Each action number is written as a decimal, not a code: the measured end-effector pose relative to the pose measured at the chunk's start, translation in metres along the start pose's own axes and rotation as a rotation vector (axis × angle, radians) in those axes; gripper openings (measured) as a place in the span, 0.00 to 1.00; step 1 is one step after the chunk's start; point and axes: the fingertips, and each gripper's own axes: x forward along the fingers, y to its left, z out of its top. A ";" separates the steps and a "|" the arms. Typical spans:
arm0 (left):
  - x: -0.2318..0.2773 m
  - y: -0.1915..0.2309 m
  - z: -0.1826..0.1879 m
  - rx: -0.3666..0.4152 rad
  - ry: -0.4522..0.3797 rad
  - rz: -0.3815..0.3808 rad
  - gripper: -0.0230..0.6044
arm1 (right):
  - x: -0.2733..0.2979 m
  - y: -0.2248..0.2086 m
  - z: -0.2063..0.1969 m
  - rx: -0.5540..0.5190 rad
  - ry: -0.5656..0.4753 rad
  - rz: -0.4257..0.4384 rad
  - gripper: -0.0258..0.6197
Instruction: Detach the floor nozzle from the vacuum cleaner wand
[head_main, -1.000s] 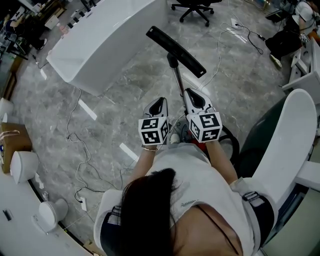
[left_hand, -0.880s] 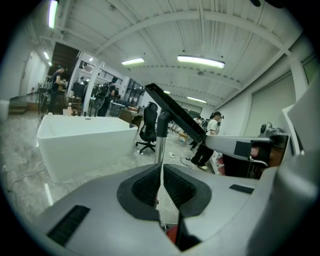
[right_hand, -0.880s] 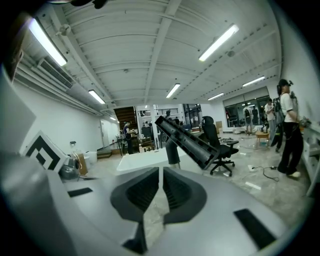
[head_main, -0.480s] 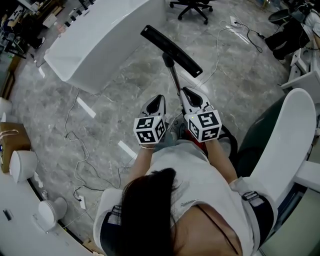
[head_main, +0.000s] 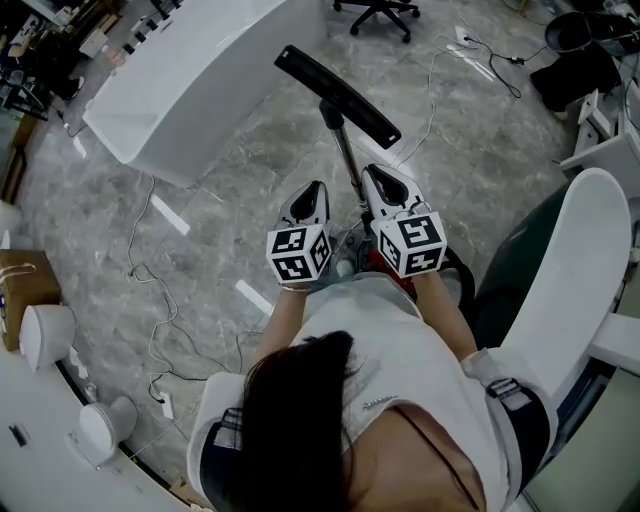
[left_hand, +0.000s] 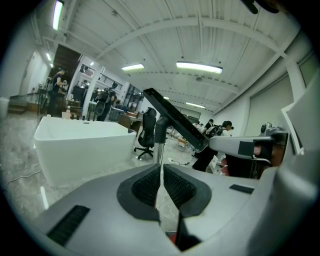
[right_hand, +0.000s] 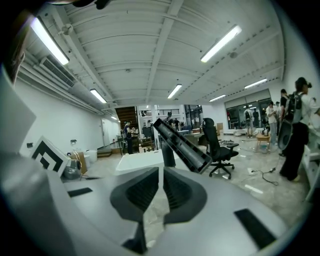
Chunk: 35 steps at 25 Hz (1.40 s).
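Jaws of left gripper (left_hand: 161, 169) pressed together, nothing between; right gripper (right_hand: 161, 172) likewise closed, empty. Grippers side by side, wand (head_main: 346, 165) running between them. Floor nozzle (head_main: 337, 95) black, tilted, on wand's far end just ahead, raised over marble floor (head_main: 200, 270), near white tub (head_main: 200, 80)

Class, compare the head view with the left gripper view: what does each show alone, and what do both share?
Only the head view shows the person's dark hair and white shirt. Only the left gripper view shows ceiling lights, distant people, and the left tool with jaws shut on nothing. Both show the floor nozzle fixed on its wand, the white tub and a black office chair.
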 end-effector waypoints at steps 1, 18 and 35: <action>0.001 0.001 0.001 0.001 -0.001 -0.003 0.07 | 0.001 -0.001 0.002 -0.003 -0.007 -0.007 0.07; 0.029 0.015 0.008 0.060 0.033 -0.047 0.07 | 0.019 -0.005 0.019 -0.080 0.029 -0.082 0.25; 0.053 0.035 0.022 0.112 -0.007 -0.010 0.07 | 0.052 -0.035 0.038 -0.410 0.145 -0.280 0.48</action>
